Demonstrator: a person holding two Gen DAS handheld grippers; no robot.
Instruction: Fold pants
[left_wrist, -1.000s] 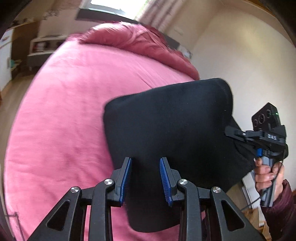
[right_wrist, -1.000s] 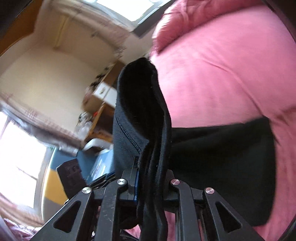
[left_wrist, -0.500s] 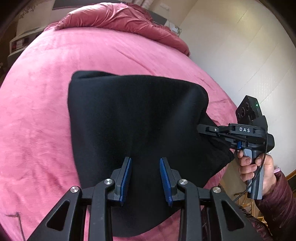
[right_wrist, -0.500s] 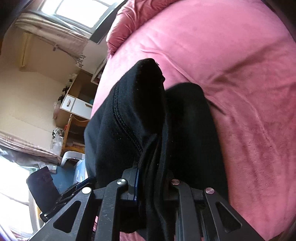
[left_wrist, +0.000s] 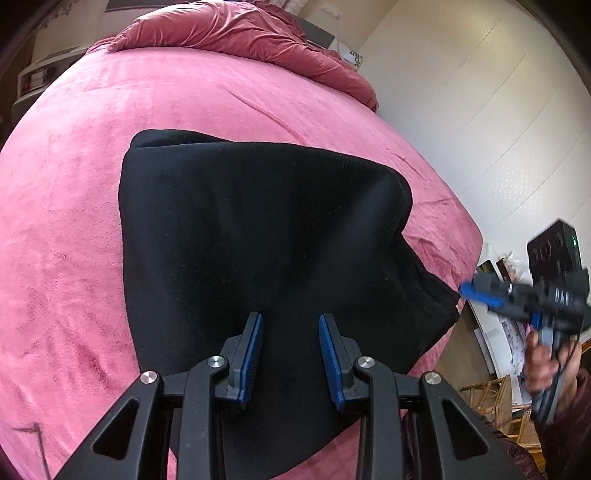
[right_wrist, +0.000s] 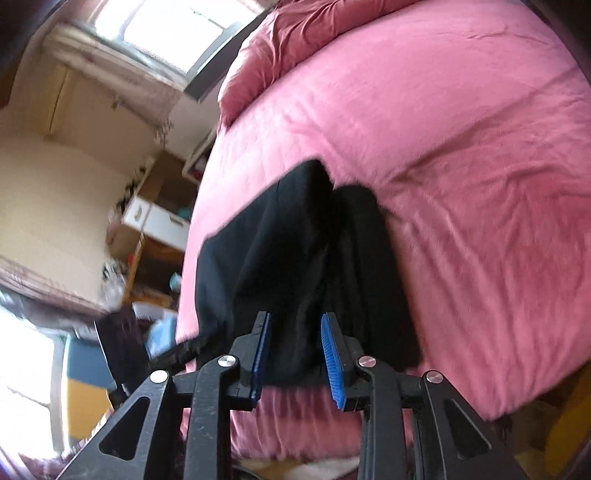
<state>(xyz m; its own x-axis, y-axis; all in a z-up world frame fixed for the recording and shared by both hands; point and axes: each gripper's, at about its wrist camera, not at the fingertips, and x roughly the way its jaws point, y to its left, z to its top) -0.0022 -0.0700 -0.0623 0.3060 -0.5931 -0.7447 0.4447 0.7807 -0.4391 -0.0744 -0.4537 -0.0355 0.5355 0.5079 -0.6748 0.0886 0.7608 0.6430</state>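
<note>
The black pants (left_wrist: 258, 236) lie folded into a broad slab on the pink bed (left_wrist: 74, 221). My left gripper (left_wrist: 290, 347) hovers over their near edge, open, its blue pads clear of the cloth. My right gripper (left_wrist: 476, 291), held by a person's hand (left_wrist: 543, 365), sits just off the pants' right corner. In the right wrist view the pants (right_wrist: 295, 251) lie ahead on the bed (right_wrist: 461, 184). The right gripper (right_wrist: 297, 350) is opening its jaws there, and the pads do not press the cloth.
A crumpled pink duvet (left_wrist: 240, 33) is heaped at the head of the bed. A white wall (left_wrist: 498, 129) runs along the right side, with a wicker chair (left_wrist: 491, 402) below it. Shelves and drawers (right_wrist: 155, 221) stand past the bed's far side, under a window (right_wrist: 159, 33).
The right gripper let go of the pants' folded edge and drew back off the corner. The lifted cloth dropped flat onto the bed. The left gripper came lower and closer.
</note>
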